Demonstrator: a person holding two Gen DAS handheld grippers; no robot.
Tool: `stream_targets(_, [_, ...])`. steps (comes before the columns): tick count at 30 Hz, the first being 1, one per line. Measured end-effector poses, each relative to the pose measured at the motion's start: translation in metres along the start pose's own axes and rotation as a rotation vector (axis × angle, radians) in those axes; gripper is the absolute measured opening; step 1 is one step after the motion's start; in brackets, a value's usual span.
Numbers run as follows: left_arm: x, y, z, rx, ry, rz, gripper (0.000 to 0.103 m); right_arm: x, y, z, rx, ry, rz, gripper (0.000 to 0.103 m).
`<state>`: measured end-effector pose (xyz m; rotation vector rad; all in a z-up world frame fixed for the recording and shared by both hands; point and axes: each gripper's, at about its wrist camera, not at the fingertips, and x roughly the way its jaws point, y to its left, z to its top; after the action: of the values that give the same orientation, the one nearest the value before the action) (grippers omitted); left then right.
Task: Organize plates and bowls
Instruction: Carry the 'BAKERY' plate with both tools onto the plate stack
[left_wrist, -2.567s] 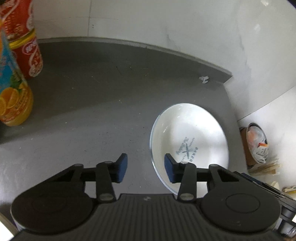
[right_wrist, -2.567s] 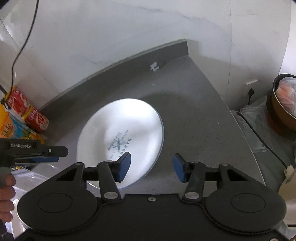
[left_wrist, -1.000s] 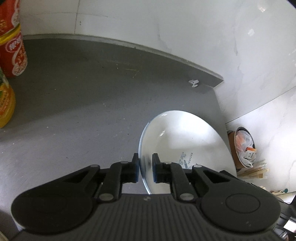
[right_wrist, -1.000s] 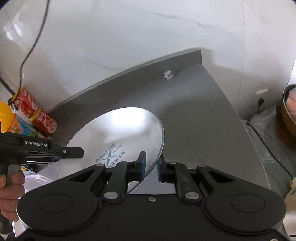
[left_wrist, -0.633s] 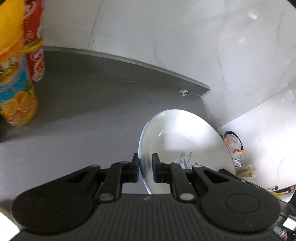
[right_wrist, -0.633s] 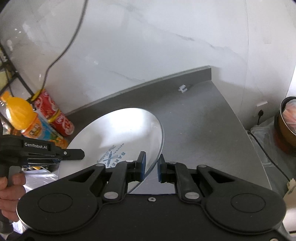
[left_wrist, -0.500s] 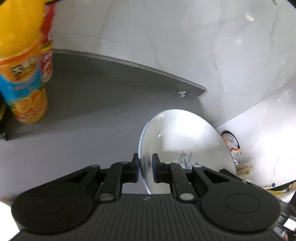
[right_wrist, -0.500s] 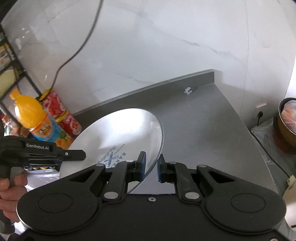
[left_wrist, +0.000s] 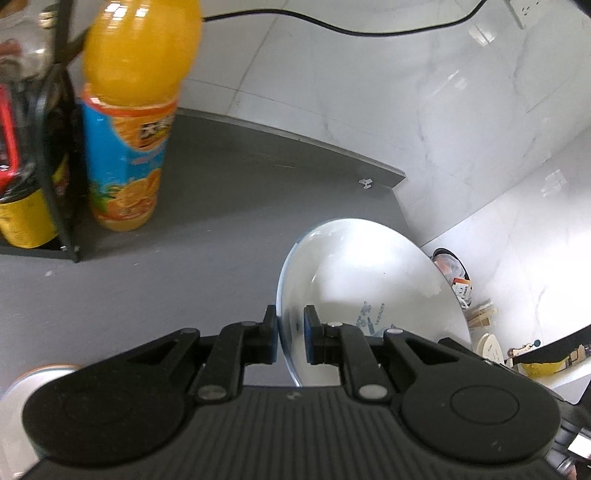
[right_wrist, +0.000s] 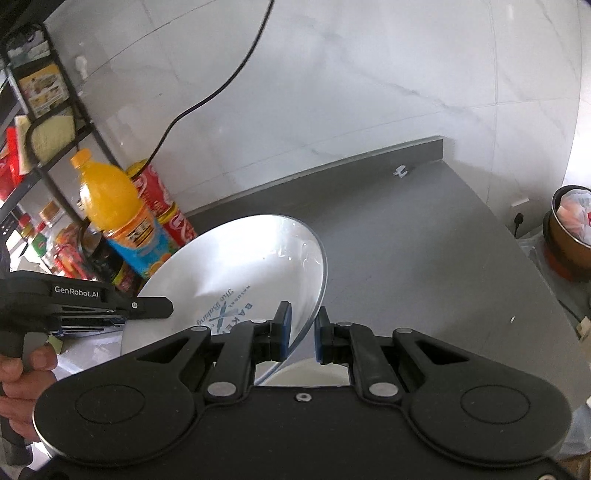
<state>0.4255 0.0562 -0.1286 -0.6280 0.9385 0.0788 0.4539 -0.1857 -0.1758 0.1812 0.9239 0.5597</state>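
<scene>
Two grippers are clamped on one white plate (left_wrist: 369, 284), and the plate is carried in the air above the grey counter (left_wrist: 221, 221), clear of its surface. The left gripper (left_wrist: 290, 338) is closed on the plate's left rim, with one blue pad on each face; the right gripper (right_wrist: 301, 330) is closed on the opposite rim in the same way. A grip at both edges is judged to be chosen because the plate is wide, thin and smooth, so that a single pinch at one rim would let it swing or slip. The plate is held tilted, its printed blue logo (right_wrist: 229, 310) turned toward the right wrist camera, and the tilt is probably a result of the two hands being at unequal heights.

Relative to the plate, an orange juice bottle (left_wrist: 129, 122) is seen to the left and further back, standing upright on the counter just beside a black wire rack (left_wrist: 55, 147). Red cans (right_wrist: 166, 210) are set behind the bottle. A bin with rubbish (right_wrist: 570, 229) lies beyond the plate's right side, below the counter's level. A person's hand (right_wrist: 22, 373) is wrapped round the left gripper's handle. Where the plate is to be set down cannot be told from these views.
</scene>
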Motion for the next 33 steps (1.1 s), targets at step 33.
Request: stream_targets(33, [-0.075, 0.147, -0.084, -0.081, 0.043, 0.071, 0.012, 0.005, 0.129, -0.115, -0.070, 0.117, 0.022, 0.013])
